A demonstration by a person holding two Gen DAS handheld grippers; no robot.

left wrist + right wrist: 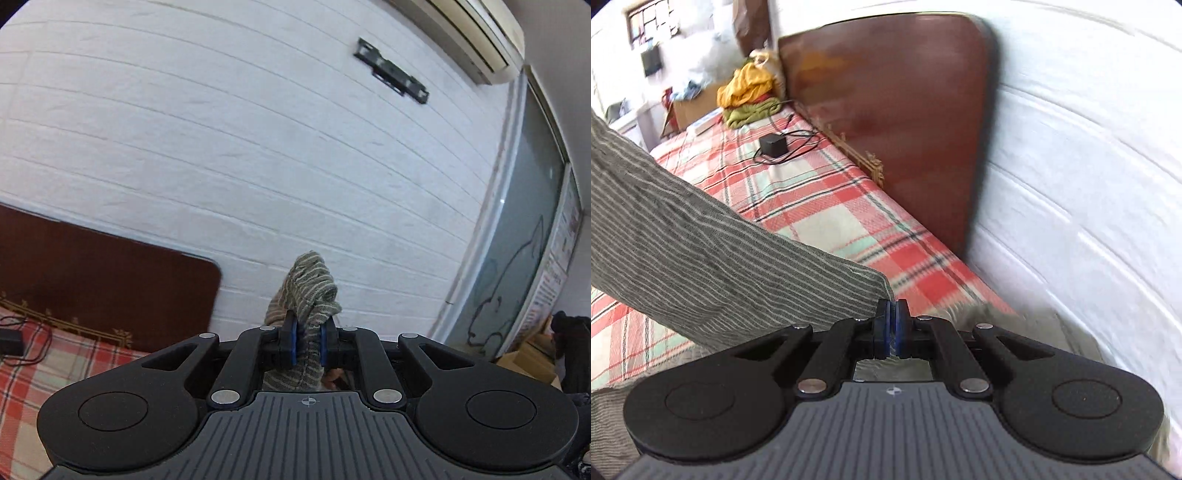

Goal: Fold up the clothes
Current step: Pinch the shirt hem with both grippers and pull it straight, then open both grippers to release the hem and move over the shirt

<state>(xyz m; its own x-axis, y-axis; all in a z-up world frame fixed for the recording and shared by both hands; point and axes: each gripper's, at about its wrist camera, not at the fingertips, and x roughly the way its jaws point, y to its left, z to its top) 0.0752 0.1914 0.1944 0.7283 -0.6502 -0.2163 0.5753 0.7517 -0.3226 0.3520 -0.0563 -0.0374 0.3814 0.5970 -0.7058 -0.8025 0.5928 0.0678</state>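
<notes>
The left gripper (308,343) pinches a bunched edge of the striped shirt (701,236), held up before the wall (221,147); the right gripper (894,334) is clamped on a corner above the bed (820,206). Pull both apart evenly for a flat spread.

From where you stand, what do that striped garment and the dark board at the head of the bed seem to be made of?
The striped garment looks like thin, soft knit fabric, matte: it drapes and wrinkles. The headboard seems to be wood or wood veneer with a glossy reddish-brown finish, judging by its sheen; blur hides any grain.
</notes>
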